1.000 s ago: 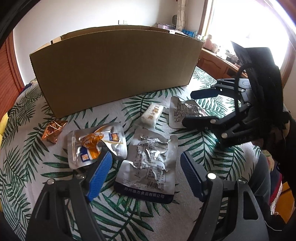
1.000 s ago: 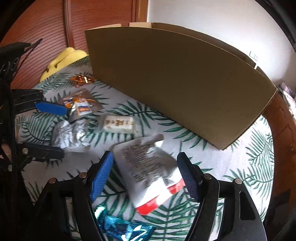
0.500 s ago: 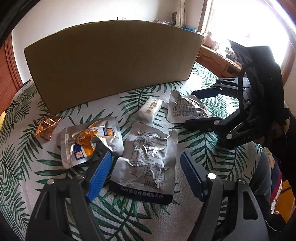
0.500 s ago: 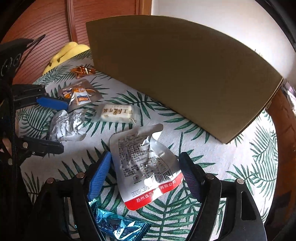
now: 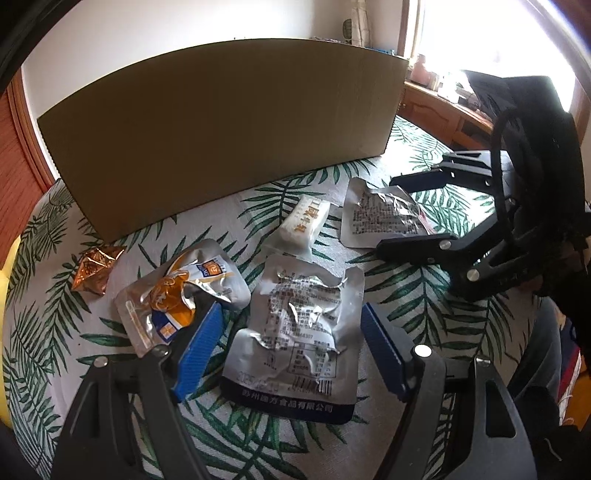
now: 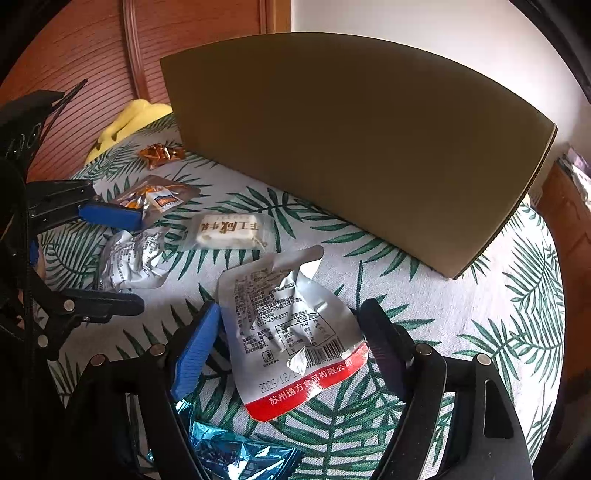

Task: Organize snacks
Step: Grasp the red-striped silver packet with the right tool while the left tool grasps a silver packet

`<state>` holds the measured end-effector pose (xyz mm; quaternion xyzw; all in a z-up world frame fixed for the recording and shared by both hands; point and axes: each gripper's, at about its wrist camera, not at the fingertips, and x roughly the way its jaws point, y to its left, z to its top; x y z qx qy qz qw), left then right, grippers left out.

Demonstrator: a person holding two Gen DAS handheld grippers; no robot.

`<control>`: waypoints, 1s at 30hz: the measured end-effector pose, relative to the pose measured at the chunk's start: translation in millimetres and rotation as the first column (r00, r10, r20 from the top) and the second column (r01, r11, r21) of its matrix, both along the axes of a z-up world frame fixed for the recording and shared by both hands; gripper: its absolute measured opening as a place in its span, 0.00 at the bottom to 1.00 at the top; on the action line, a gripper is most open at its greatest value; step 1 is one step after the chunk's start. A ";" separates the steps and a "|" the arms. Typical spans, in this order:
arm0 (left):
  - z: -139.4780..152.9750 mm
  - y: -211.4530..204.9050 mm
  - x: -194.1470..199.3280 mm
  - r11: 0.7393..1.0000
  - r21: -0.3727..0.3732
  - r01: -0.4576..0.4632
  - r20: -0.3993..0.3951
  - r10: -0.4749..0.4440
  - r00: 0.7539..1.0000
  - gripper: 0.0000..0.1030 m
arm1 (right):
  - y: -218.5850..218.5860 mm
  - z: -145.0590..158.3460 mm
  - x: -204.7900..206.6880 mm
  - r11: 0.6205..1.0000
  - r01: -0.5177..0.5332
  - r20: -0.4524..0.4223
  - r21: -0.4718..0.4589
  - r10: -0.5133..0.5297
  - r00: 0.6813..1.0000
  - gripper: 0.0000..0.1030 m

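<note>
We saw the left gripper [image 5: 288, 347] spread, a silver pouch with a dark blue band [image 5: 295, 339] lying between its blue pads at lower centre, untouched. The right gripper [image 6: 288, 350] stood spread around a red-banded silver pouch [image 6: 288, 332], pads clear of it. A cardboard box [image 5: 221, 140] filled the upper frame on the leaf-print cloth [image 5: 424, 317]; a white bar [image 6: 229, 230] lay mid-frame.

— Where's the light coming from?
— That window [image 5: 480, 33], blown out white. The cardboard box [image 5: 221, 140] face sits in shade.
— Sharp?
— Mostly. Foil packets glare, edges bend, and corners go black.
</note>
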<state>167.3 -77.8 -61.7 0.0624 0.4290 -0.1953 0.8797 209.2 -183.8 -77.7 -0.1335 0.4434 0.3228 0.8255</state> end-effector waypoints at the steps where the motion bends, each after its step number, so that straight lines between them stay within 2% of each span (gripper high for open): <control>1: 0.3 -0.4 1.6 1.000 -0.001 -0.003 -0.002 0.003 1.000 0.72 | 0.2 -0.2 0.3 1.000 0.000 0.000 -0.001 0.000 1.000 0.78; 3: 1.7 -1.1 1.3 1.000 0.014 -0.011 0.007 0.011 1.000 0.58 | -0.1 -0.4 0.5 1.000 -0.001 0.001 -0.002 0.001 1.000 0.78; 10: 5.9 9.8 -1.4 0.999 -0.048 -0.019 -0.029 0.017 0.999 0.58 | -0.7 -0.6 0.9 1.000 -0.001 0.001 -0.003 0.001 1.000 0.78; 16: 6.0 19.1 -6.3 0.996 -0.083 -0.046 -0.016 0.045 0.999 0.58 | -0.1 -0.4 1.1 1.000 -0.001 0.001 -0.003 0.001 1.000 0.78; 23: 9.4 23.1 -11.9 0.994 -0.101 -0.048 0.003 0.049 0.999 0.58 | 1.6 -1.2 1.2 1.000 -0.010 0.003 -0.015 0.010 1.000 0.82; 30: 4.8 23.4 -11.8 0.993 -0.111 -0.044 -0.001 0.044 0.999 0.58 | 4.5 -0.6 2.2 0.998 -0.053 -0.034 -0.045 0.052 0.998 0.83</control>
